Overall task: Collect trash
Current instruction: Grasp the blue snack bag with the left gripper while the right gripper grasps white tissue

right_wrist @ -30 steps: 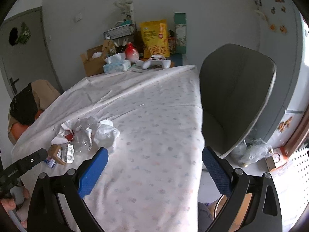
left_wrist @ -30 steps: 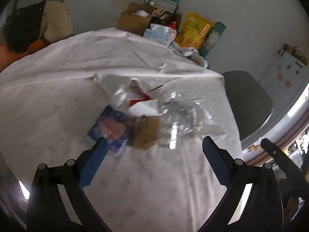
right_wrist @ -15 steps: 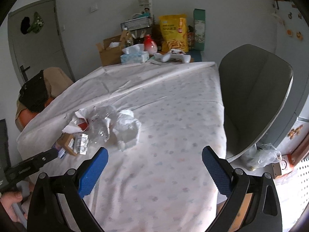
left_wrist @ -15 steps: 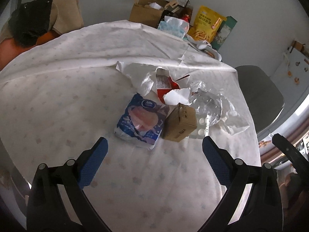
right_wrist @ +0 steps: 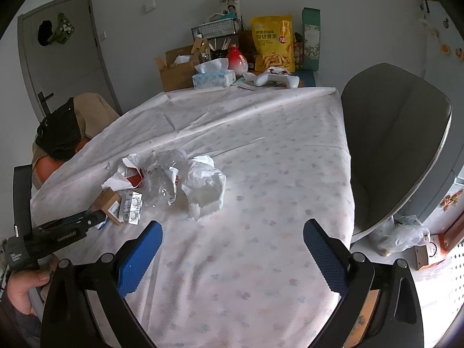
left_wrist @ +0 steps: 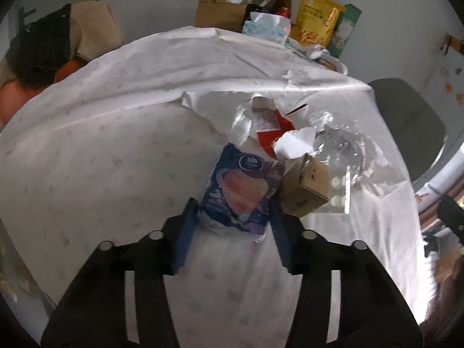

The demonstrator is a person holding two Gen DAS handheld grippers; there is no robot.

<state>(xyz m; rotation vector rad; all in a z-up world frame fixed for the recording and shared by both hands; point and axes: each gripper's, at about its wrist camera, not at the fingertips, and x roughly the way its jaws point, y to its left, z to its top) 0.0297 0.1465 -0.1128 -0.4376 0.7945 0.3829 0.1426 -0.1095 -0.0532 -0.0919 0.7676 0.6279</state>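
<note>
- Blue-padded fingers of the left gripper (left_wrist: 232,217) are sitting narrowed on either side of the near end of the blue tissue packet (left_wrist: 242,187); the left wrist view is showing the pads at the packet's edges, though whether they are pressing it firmly I cannot tell.
- Lying flat on the white tablecloth (left_wrist: 116,150), the packet is touching the small cardboard box (left_wrist: 304,187) just to its right.
- Beyond those two, the left wrist view is showing a torn white paper (left_wrist: 226,110), a red carton (left_wrist: 269,130) and, further right, a crumpled clear plastic bottle (left_wrist: 342,150) with a blister pack (left_wrist: 336,191) at its near edge.
- From the right wrist view, the left gripper (right_wrist: 87,220) is appearing as a black arm reaching in from the left edge, its tip meeting the box (right_wrist: 108,203); the packet is almost entirely hidden there behind it.
- That view alone is showing a crumpled white bag (right_wrist: 206,185) resting just right of the bottle (right_wrist: 162,174), and the blister pack (right_wrist: 132,207) lying beside the box.
- Hovering over bare tablecloth (right_wrist: 275,150) well right of the pile, the right gripper (right_wrist: 232,249) is standing wide apart and gripping nothing.
- A grey chair (right_wrist: 397,145) is standing at the table's right side in that view.
</note>
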